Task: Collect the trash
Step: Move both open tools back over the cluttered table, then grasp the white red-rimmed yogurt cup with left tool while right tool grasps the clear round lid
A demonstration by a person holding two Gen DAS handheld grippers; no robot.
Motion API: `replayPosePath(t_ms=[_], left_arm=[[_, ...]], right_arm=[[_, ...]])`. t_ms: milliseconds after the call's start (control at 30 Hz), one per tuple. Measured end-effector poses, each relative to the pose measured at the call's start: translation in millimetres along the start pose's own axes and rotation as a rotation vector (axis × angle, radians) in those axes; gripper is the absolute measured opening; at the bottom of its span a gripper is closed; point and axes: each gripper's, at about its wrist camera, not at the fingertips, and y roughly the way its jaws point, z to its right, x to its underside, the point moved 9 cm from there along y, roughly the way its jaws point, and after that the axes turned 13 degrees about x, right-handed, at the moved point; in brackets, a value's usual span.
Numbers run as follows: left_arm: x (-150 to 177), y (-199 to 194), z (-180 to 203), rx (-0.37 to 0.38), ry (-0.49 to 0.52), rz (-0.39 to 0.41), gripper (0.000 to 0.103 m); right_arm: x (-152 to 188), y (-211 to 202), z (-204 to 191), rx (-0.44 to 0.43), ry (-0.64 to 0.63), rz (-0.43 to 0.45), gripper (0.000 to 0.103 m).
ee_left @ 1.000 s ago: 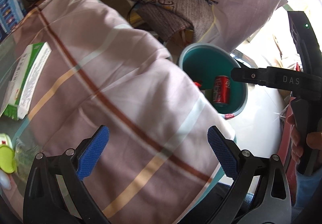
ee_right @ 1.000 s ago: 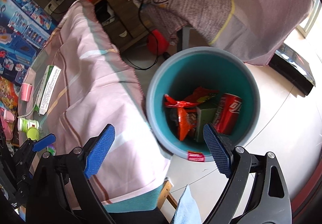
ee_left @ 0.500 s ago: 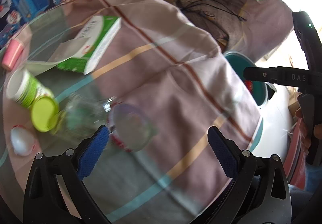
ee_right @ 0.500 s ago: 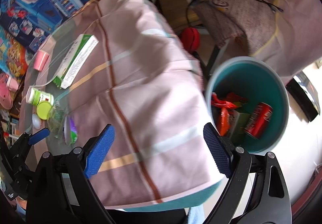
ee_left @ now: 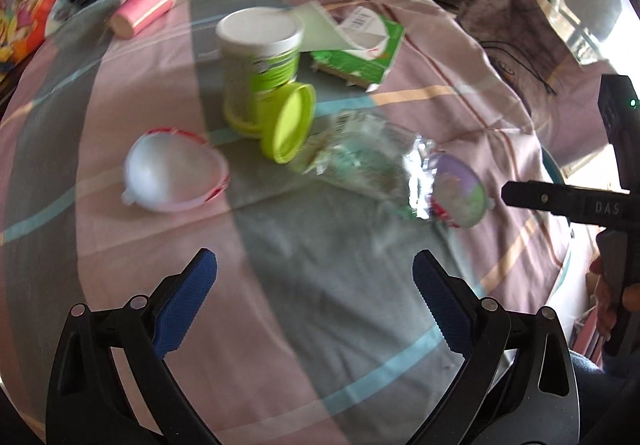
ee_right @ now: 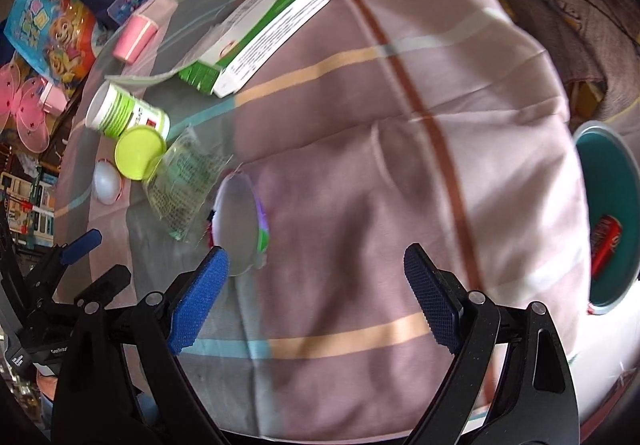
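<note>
Nearest the left wrist camera, the left gripper (ee_left: pixel 314 277) hangs with its jaws spread wide and nothing between them, now facing the littered bench (ee_left: pixel 280 325) where a second ago it looked across bare cloth toward the bin. Just beyond lie a white plastic half-shell (ee_left: pixel 174 175) and a crumpled clear wrapper (ee_left: pixel 368 165) with a foil-edged round lid (ee_left: pixel 458 193) at its end. Behind these, a loose yellow-green cap (ee_left: pixel 288 127) leans against a green-and-white tub (ee_left: pixel 260 61); farther back sit an opened green carton (ee_left: pixel 356 53) and a pink cup (ee_left: pixel 142 7). The right gripper (ee_right: pixel 316 293), equally agape and empty, has swung away from the teal bin (ee_right: pixel 608 221), which holds a red can (ee_right: pixel 606 245) off the bench's right edge. Both seem ready for another pickup, likely the wrapper.
</note>
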Motion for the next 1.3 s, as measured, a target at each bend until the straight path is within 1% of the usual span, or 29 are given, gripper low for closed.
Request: replayPosePath(t_ms=[67, 133, 200, 433, 500, 567, 600, 667, 767, 800, 833, 867, 900, 933, 1000, 1167, 1200, 1233, 1300], left_arm=[[4, -2, -8, 0.000, -0.013, -0.001, 0.098], [7, -4, -15, -0.003, -0.022, 0.000, 0.099], [9, -5, -20, 0.000, -0.028, 0.002, 0.099], [9, -3, -28, 0.014, -0.046, 0.012, 0.099], [9, -2, -29, 0.018, -0.053, 0.012, 0.099], [9, -2, -30, 0.021, -0.056, 0.014, 0.099], [9, -2, -31, 0.022, -0.056, 0.014, 0.099], [8, -2, -32, 0.021, -0.056, 0.016, 0.099], [6, -4, -38, 0.016, -0.063, 0.026, 0.099], [5, -5, -41, 0.014, -0.071, 0.030, 0.099], [5, -7, -45, 0.012, -0.077, 0.036, 0.099], [4, -9, -50, 0.010, -0.087, 0.045, 0.099], [4, -11, -53, 0.010, -0.096, 0.052, 0.099], [3, -13, -59, 0.010, -0.111, 0.062, 0.099], [1, -18, -70, 0.011, -0.135, 0.081, 0.098], [-15, -32, -110, -0.030, -0.193, 0.148, 0.098], [-18, -33, -116, -0.038, -0.200, 0.153, 0.095], [-22, -33, -124, -0.049, -0.206, 0.153, 0.086], [-28, -29, -133, -0.056, -0.207, 0.134, 0.075]], right_arm=[[1, 5, -5, -0.002, -0.003, -0.002, 0.085], [1, 10, -10, 0.013, -0.006, -0.001, 0.085], [1, 14, -12, 0.021, -0.004, -0.016, 0.085], [-5, 17, -17, 0.058, -0.011, -0.012, 0.085], [-7, 18, -21, 0.069, -0.020, -0.007, 0.077], [-9, 18, -24, 0.075, -0.031, -0.003, 0.072], [-9, 18, -25, 0.074, -0.036, -0.002, 0.066], [-10, 19, -29, 0.076, -0.045, -0.001, 0.057], [-12, 23, -36, 0.086, -0.072, -0.001, 0.054], [-13, 24, -37, 0.088, -0.075, 0.002, 0.046], [-14, 26, -39, 0.091, -0.078, 0.007, 0.043], [-15, 26, -39, 0.104, -0.084, 0.021, 0.033], [-16, 26, -41, 0.098, -0.092, 0.029, 0.013], [-15, 28, -43, 0.084, -0.094, 0.021, 0.009], [-15, 27, -44, 0.078, -0.102, 0.029, 0.009], [-11, 27, -37, 0.088, -0.103, 0.029, 0.009], [-11, 27, -37, 0.090, -0.101, 0.029, 0.009], [-12, 27, -36, 0.092, -0.101, 0.028, 0.009], [-11, 27, -35, 0.095, -0.104, 0.026, 0.009]])
